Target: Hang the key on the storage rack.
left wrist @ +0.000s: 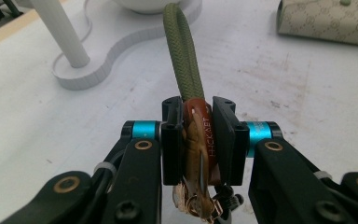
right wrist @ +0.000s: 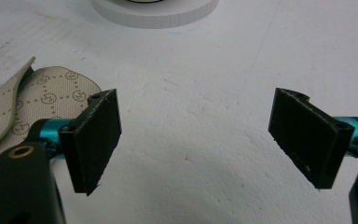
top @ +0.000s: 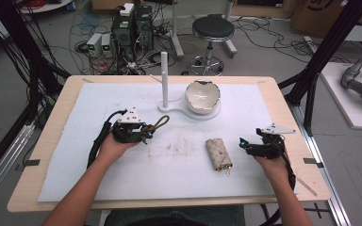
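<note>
Left claw (left wrist: pixel 198 140) is clamped on a brown tag (left wrist: pixel 198 144) of an olive cord loop (left wrist: pixel 182 56), probably a keychain; slippage is risked. Right claw (right wrist: pixel 200 140) is held wide open, empty, beside the patterned pouch (top: pixel 218 153) on the counter (top: pixel 47 127).

White stand (top: pixel 166 106), cracked bowl (top: pixel 202 96), stool (top: pixel 212 29)
</note>
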`<state>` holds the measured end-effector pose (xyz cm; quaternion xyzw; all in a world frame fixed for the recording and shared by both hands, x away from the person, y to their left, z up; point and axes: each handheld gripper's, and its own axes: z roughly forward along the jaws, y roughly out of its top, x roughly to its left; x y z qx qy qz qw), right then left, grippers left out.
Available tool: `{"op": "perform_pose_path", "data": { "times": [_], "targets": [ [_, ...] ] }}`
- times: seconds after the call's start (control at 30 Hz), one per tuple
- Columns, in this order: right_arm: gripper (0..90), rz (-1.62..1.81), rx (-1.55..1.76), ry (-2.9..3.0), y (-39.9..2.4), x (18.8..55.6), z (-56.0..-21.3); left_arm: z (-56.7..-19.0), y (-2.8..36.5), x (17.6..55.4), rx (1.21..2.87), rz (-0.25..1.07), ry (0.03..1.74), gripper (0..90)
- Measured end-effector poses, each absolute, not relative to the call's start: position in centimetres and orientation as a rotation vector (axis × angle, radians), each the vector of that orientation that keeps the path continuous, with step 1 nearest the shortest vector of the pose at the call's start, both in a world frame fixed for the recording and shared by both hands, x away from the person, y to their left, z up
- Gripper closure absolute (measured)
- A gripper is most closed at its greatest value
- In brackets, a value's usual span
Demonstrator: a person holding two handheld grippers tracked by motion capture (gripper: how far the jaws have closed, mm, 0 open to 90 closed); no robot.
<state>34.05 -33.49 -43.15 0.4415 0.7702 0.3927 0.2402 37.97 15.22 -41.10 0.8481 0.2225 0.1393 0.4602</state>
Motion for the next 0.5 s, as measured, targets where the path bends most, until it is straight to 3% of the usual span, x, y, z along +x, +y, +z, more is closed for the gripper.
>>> {"op": "perform_pose_path", "data": {
  "times": [0.5],
  "targets": [
    [17.3, 1.081, 1.196, 2.118, -32.8, 34.7, -43.1, -36.7, 15.8, 38.5, 2.006, 0.379, 0.535, 73.7]
  ]
}}
